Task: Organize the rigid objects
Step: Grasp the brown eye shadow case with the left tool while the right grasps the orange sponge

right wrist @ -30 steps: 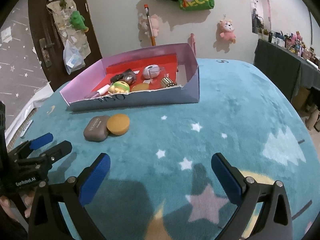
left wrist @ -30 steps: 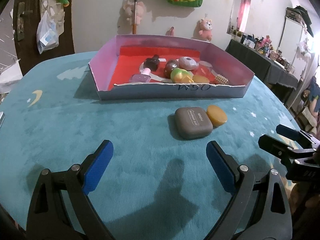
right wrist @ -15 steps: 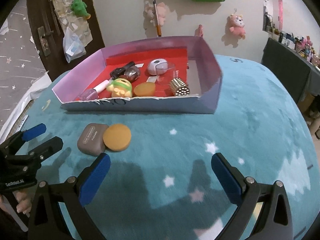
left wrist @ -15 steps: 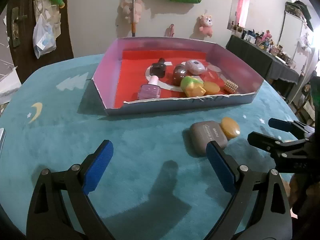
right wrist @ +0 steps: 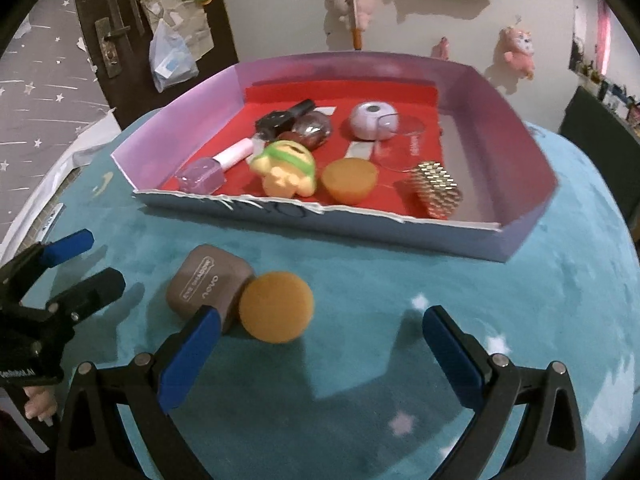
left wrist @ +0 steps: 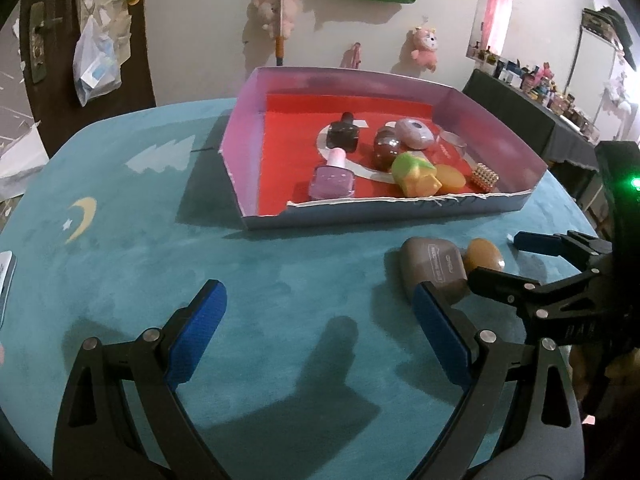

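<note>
A grey-brown case [right wrist: 208,286] and an orange round disc [right wrist: 276,306] lie touching on the teal mat, in front of a pink box [right wrist: 520,184] with a red floor. The box holds several small items, among them a nail polish bottle [right wrist: 202,174] and a yellow-green toy [right wrist: 286,170]. My right gripper [right wrist: 322,354] is open and empty, its left finger just before the case and disc. My left gripper [left wrist: 316,334] is open and empty; the case [left wrist: 434,266] and disc [left wrist: 484,254] lie beyond its right finger. The right gripper [left wrist: 520,258] shows there too.
The pink box [left wrist: 248,128] stands at the back of the round teal table [left wrist: 120,240]. A dark door [right wrist: 120,20] with hanging bags and a wall with plush toys lie behind. The left gripper [right wrist: 76,262] shows at the left of the right wrist view.
Both grippers have moved forward towards the box. The case and disc now sit much closer to the right gripper's left finger. Both grippers stay open.
</note>
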Tool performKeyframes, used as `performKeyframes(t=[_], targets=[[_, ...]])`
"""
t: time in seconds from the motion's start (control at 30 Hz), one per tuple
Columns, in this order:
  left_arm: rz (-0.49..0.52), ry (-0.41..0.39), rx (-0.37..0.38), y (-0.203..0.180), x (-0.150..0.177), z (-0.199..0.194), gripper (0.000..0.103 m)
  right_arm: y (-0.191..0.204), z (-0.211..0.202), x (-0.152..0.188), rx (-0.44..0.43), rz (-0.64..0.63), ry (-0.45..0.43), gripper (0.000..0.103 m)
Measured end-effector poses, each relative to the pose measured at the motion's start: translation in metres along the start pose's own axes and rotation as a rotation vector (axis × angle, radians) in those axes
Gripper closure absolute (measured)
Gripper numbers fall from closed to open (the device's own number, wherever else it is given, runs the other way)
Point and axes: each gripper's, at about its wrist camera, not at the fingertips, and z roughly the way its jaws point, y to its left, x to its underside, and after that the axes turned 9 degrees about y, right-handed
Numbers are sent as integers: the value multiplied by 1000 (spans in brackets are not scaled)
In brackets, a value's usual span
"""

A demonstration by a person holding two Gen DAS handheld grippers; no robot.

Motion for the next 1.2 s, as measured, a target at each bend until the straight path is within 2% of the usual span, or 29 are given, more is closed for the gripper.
performKeyframes(t=[0.2, 0.37, 0.53, 0.8, 0.93, 1.1, 1.2], targets=[[-17, 4, -5, 4, 0, -1, 8, -8, 2, -1, -1, 14, 9, 0], [-12, 8, -4, 4, 0, -1, 8, 0, 4, -3, 49, -36, 16, 0], [2, 12, -8, 3, 0, -1, 8, 0, 8, -7, 69, -29, 22, 0], [8, 29, 3, -1, -3, 4, 8, 0, 7, -11, -4, -36, 12, 0], [37, 46, 19, -12, -8, 12, 8, -6, 5, -6, 82, -43, 0, 0], [75, 77, 38, -26, -14, 23, 8, -24, -1, 0, 66, -12, -8, 0], [87, 99, 49, -32, -16, 30, 8, -35, -5, 1, 9, -3, -15, 0]])
